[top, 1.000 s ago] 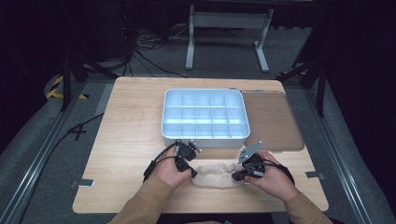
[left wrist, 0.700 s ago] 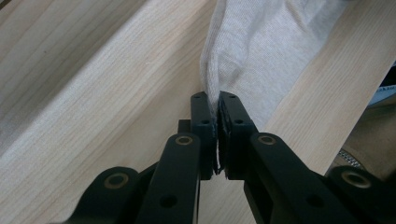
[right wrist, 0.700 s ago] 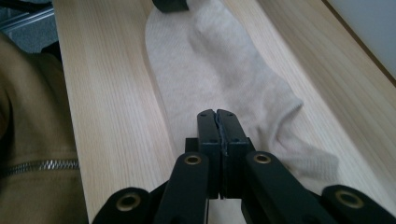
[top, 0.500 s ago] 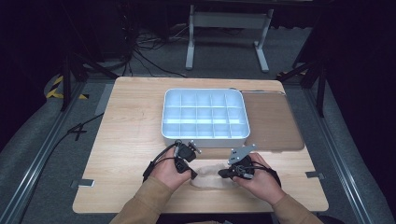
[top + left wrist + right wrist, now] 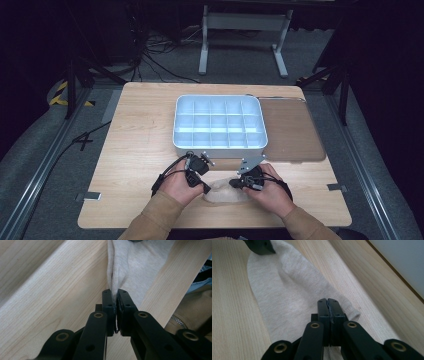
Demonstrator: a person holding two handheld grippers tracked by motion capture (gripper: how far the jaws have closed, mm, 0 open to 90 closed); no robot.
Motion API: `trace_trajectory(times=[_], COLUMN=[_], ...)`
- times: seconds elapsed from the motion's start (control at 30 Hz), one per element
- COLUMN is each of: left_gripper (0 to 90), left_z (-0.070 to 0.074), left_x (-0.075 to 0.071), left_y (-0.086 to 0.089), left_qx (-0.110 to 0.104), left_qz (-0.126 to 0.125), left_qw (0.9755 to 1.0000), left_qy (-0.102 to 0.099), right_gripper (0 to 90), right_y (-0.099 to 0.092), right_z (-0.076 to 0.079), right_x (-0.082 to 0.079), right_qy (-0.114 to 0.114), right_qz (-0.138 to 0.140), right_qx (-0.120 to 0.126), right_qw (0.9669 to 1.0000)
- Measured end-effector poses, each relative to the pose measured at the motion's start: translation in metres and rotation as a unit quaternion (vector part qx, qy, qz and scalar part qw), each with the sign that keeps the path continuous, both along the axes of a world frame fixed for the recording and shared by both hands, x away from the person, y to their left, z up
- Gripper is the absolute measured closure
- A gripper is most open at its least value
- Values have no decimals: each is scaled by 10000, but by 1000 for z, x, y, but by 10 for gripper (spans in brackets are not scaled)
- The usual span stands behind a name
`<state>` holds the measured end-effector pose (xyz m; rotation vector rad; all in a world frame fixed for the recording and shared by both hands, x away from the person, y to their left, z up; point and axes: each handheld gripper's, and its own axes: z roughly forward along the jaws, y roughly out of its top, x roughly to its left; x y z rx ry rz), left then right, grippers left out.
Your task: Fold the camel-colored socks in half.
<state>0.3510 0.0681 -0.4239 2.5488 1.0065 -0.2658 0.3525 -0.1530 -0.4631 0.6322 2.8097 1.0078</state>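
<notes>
A light wooden table [image 5: 140, 135] carries a pale compartment tray [image 5: 219, 125] near its middle, with a brown mat [image 5: 292, 129] lying just to the tray's right and touching its side. Near the front edge of the table, between the person's two hands, lies a beige sock [image 5: 225, 192], flat on the wood. The left hand [image 5: 179, 186] holds the left gripper [image 5: 205, 189] at the sock's left end; in the left gripper view its black jaws are pressed together on a raised fold of the sock [image 5: 135, 267], the fabric pulled into a crease that runs up and away from the jaw tips. The right hand [image 5: 267, 190] holds the right gripper [image 5: 234, 183] at the sock's right part; in the right gripper view its jaws stand closed with no gap between them, over the near end of the sock [image 5: 287, 295], and whether a bit of fabric is caught between them cannot be told. In that same view the tip of the left gripper [image 5: 260, 246] touches the sock's far end, and the tray's pale wall [image 5: 402, 262] rises at the upper right. Tan sleeves [image 5: 160, 220] cover both forearms
</notes>
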Motion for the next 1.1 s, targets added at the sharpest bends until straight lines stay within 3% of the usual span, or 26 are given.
trace_trajectory(times=[0.3,0.57,0.73,0.87,1.1], left_gripper=[859,859,859,859,858], left_z=[12,16,19,20,26], left_x=[-2,-1,-2,-1,-4], left_y=[-3,-4,-5,-5,-8], left_qx=[-210,-143,-139,-165,-307], left_qz=[-78,-78,-67,-87,-106], left_qw=[9996,9998,9998,9997,9992], left_qy=[-150,-139,-147,-154,-213], right_gripper=[900,900,900,900,900], right_y=[-1,-9,-6,-6,-2], right_z=[-1,10,4,0,-1], right_x=[-3,-11,-17,-16,-19], right_qy=[-111,-20,99,162,73], right_qz=[-36,19,109,80,142], right_qx=[31,209,-24,39,56], right_qw=[9999,9998,9999,9998,9999])
